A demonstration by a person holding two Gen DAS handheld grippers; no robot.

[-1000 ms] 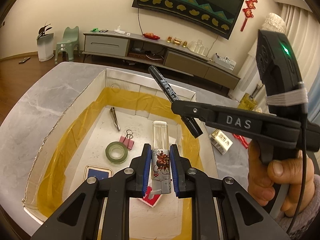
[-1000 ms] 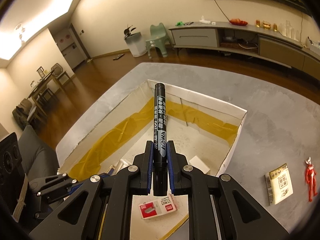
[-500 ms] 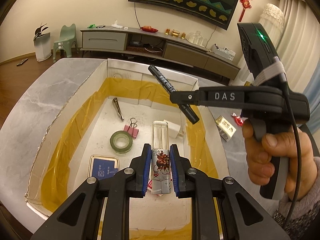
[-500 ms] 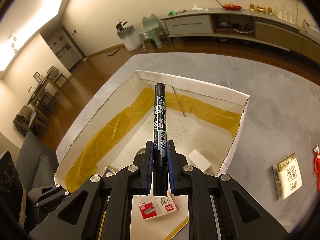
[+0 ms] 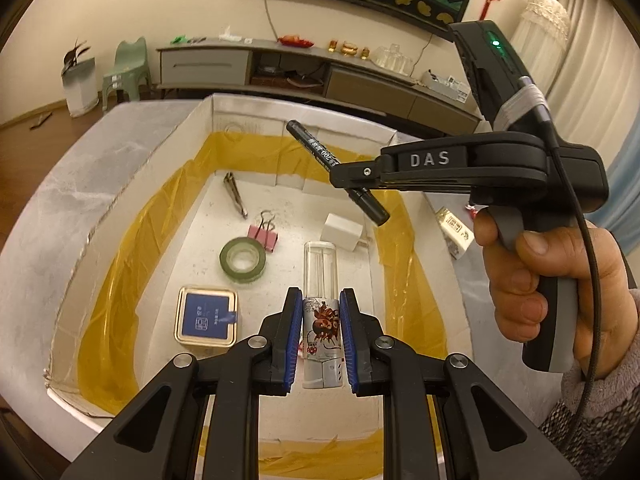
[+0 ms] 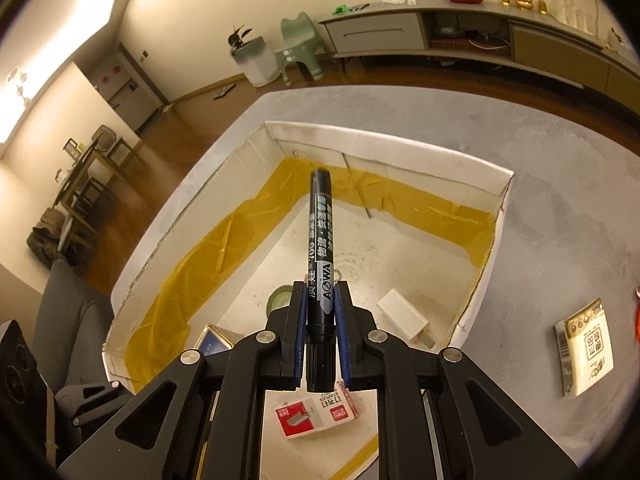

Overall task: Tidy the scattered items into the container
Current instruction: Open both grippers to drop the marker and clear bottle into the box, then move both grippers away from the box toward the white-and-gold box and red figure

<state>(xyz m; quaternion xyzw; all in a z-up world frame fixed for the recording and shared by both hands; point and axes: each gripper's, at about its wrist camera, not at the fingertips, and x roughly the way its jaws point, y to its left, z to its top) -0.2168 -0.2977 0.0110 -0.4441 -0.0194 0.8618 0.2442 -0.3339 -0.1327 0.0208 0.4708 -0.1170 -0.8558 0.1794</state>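
A white cardboard box [image 5: 304, 108] lined with yellow tape sits on the grey table. My left gripper [image 5: 321, 300] hangs over the box's near end, shut on a clear-topped lighter [image 5: 320, 268] with a red cartoon print. My right gripper [image 6: 321, 296], held by a hand [image 5: 532, 280], is shut on a black marker [image 6: 320, 220] that points over the box [image 6: 384, 136]. From the left wrist the marker [image 5: 316, 152] shows above the box's right side.
In the box lie a green tape roll [image 5: 243, 260], a pink binder clip [image 5: 264, 236], a blue tin [image 5: 207, 317], a white plug block [image 6: 404, 316] and a staples box [image 6: 316, 416]. A cream packet [image 6: 584, 348] lies on the table to the right.
Both grippers keep their hold. The left view has drawn back, showing more of the box floor and the whole blue tin. The right gripper with the marker has shifted over the box.
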